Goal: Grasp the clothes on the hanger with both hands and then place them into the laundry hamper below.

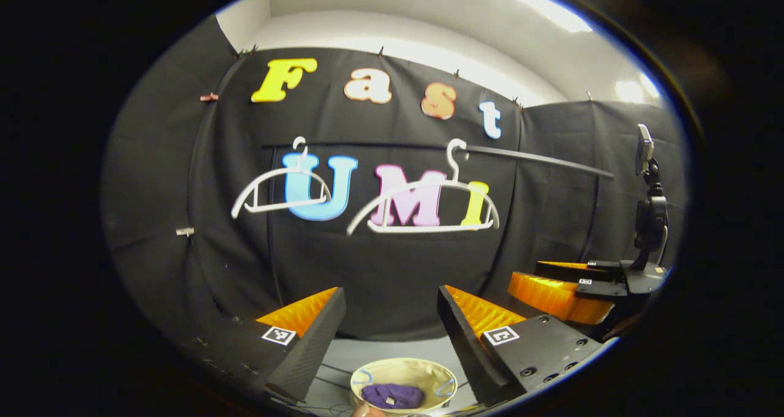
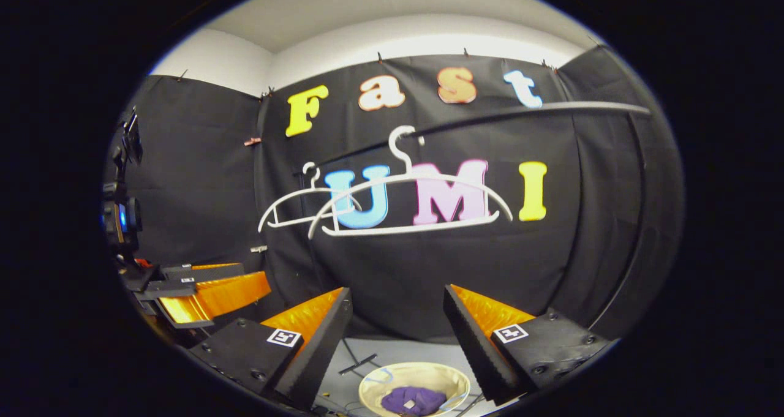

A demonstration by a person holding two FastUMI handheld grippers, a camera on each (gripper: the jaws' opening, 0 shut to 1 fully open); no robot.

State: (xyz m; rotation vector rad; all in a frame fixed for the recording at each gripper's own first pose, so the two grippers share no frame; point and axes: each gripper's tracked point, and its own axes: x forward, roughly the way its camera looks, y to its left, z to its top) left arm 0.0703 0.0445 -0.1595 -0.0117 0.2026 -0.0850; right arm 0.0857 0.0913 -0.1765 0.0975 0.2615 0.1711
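Left gripper view facing the far wall from the left, right gripper view facing it from the right, both sharing two far hangers (image 1: 422,206) (image 2: 410,206) and near hamper (image 1: 404,377) (image 2: 414,383) below.

Smooth white plastic hangers (image 1: 422,202) hung on matt dark rail (image 1: 539,158). Soft purple cloth (image 1: 392,396) lay in cream fabric hamper (image 1: 401,368). Wall cloth matt.
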